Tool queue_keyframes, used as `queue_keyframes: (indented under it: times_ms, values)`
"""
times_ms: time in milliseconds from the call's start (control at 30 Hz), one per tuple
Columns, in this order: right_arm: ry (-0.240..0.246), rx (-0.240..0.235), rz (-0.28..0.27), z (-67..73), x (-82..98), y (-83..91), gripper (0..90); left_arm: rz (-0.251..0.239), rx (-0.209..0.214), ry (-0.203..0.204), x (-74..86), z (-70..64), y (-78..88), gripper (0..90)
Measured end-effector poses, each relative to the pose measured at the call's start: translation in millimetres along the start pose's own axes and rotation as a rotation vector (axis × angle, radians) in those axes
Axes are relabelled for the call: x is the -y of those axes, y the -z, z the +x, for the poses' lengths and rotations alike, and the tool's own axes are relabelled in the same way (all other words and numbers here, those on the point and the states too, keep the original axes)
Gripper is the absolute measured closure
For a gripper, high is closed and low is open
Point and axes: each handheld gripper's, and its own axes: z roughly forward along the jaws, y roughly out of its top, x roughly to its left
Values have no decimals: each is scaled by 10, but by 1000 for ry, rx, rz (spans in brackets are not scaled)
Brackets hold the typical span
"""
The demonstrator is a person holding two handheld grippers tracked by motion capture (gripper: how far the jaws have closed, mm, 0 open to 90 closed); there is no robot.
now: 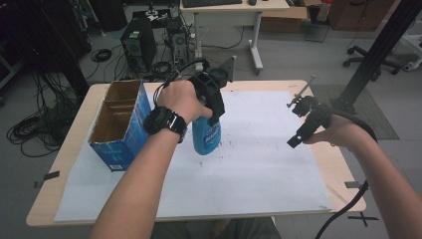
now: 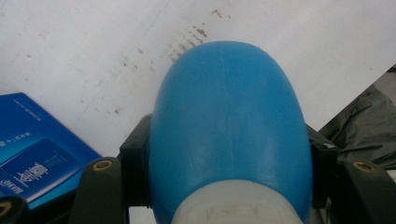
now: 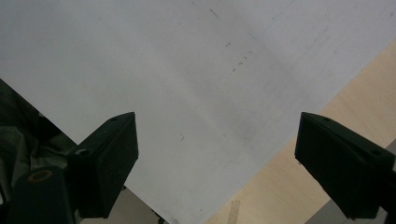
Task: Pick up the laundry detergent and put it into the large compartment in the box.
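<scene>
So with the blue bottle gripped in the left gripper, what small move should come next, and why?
Probably carry the blue bottle sideways toward the open cardboard box. The left gripper is clamped on it and it looks lifted off the white sheet; the box's open compartments stand just beside it. The right gripper hangs open, holding nothing.

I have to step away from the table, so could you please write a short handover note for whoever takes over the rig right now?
Left tool: shut on the blue bottle, gripping it near its white neck, held beside the blue carton.
Right tool: open, nothing between its jaws, held above the white sheet on the table's right side.
Done: bottle grasped.
Left, as far as I can judge: probably place the bottle in the open-topped carton; its divided compartments look empty from above.
</scene>
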Motion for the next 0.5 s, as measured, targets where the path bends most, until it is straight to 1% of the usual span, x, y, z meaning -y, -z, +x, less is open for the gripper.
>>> queue_keyframes:
  times_ms: [67, 200, 333, 500]
  values:
    - [-5, 0, 2, 1, 2, 0, 132, -4, -1, 0, 1, 3, 19, 376]
    - [-5, 0, 2, 1, -1, 6, 132, 3, 9, 1, -7, 26, 79, 376]
    - [-2, -1, -2, -7, -9, 14, 132, 7, -8, -4, -21, 22, 133, 376]
    - [-1, 1, 2, -14, -7, 3, 132, -3, -10, 2, -31, 31, 189, 377]
